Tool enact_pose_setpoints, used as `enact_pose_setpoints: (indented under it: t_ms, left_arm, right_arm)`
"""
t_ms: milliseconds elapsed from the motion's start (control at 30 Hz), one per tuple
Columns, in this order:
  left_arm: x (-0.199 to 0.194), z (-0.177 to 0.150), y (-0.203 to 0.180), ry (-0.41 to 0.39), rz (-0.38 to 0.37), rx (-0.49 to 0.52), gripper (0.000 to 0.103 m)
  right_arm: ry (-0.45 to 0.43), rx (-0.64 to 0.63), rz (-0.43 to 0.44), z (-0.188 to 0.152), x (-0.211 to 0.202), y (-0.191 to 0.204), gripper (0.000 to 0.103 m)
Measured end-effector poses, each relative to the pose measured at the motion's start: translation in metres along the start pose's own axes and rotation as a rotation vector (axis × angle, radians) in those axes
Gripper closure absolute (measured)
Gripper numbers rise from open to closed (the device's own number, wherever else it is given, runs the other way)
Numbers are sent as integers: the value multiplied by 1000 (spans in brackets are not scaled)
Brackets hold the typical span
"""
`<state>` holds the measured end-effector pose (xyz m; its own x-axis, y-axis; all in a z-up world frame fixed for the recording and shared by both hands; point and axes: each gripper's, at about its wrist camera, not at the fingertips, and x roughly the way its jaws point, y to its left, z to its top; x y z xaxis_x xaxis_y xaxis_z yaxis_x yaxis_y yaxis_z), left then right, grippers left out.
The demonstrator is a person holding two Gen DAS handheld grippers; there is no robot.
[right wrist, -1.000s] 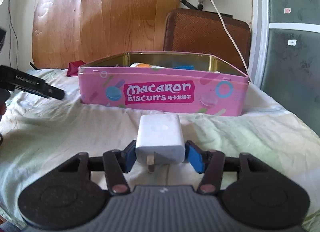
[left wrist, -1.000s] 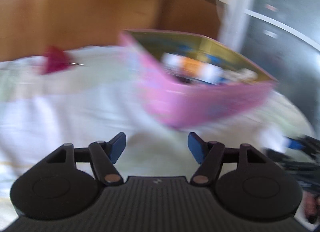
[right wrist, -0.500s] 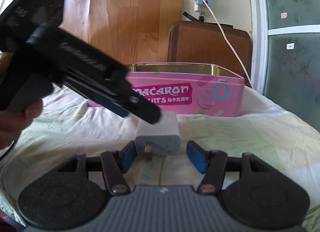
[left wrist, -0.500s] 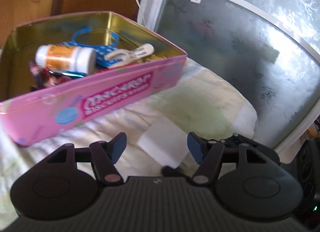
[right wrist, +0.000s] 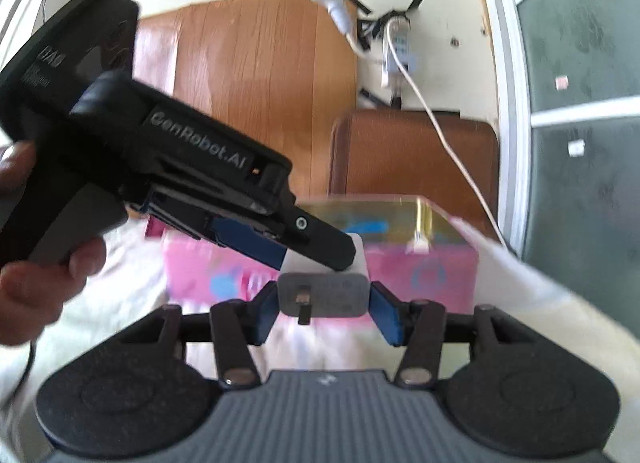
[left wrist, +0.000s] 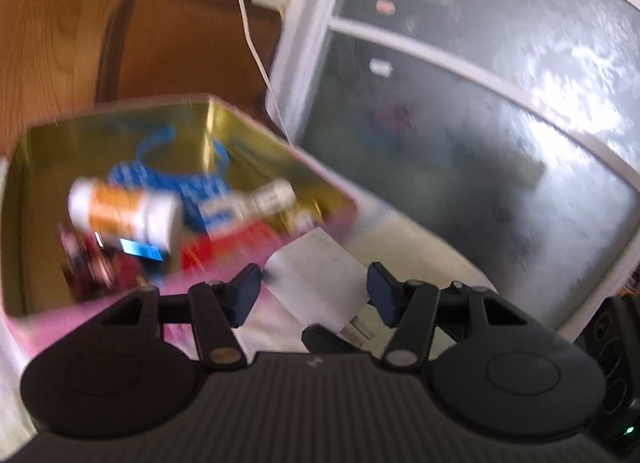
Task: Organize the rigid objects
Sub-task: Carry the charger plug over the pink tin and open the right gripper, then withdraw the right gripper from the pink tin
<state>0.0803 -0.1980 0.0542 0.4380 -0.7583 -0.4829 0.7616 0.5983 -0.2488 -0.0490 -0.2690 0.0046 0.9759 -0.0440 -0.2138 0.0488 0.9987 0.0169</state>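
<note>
A white charger plug (right wrist: 323, 287) sits between my right gripper's (right wrist: 323, 313) blue pads, which press its sides, prongs toward the camera. It is lifted above the bedsheet in front of the pink macaron tin (right wrist: 420, 267). My left gripper (left wrist: 314, 297) is open, its fingers straddling the same charger (left wrist: 320, 283) from above; in the right wrist view its black body (right wrist: 168, 167) reaches in from the left over the charger. The open tin (left wrist: 32, 327) holds a white and orange bottle (left wrist: 124, 211), blue items and several small things.
The tin stands on a pale bedsheet (right wrist: 560, 327). Behind it are a brown chair back (right wrist: 416, 155), a wooden headboard (right wrist: 260, 83) and a white cable (right wrist: 452, 151) hanging from a wall socket. A frosted glass door (left wrist: 480, 135) is at the right.
My right gripper closed on the charger and lifted it toward the tin. My left gripper swung in from the left and now straddles the charger.
</note>
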Motion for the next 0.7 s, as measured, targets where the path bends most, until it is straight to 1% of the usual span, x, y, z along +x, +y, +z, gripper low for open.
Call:
enact_pose_setpoints:
  t_ms: [67,167,267,300,367,400,433,500,600,700]
  left_arm:
    - [7,14,11,-20,20,-21,42]
    - [28,36,29,1,32,-59,42]
    - [55,59,39,13,84,-42,44]
    - [65,67,44,19,101,-34,42]
    - [83,77,55,41,161,-48,42]
    - [87,78,60,49,193,-68,43]
    - [87,77,64,54,200,-87,43]
    - [76,68,66,38,175,-99,42]
    - [59,54,57,14,186,-56,42]
    - [44,42,43,-3,183,-37,42]
  right_arm:
    - [1,-3,3,13,19,-3,54]
    - [51,-27,-21,33,58,-9,54]
    - [128,23,-21,57,108,-26,54]
    - [145,41,-19,61,121,-30,54]
    - [203,38,-30,67,150,-35,49]
    - [209,43,-55,66,155,-37,49]
    - [207,50,-59,64,154,-37,49]
    - [170,68,-35,57,138,-39,49]
    - [125,67,-48,41,109,-34,49]
    - [89,109,-61,30,84,-31,49]
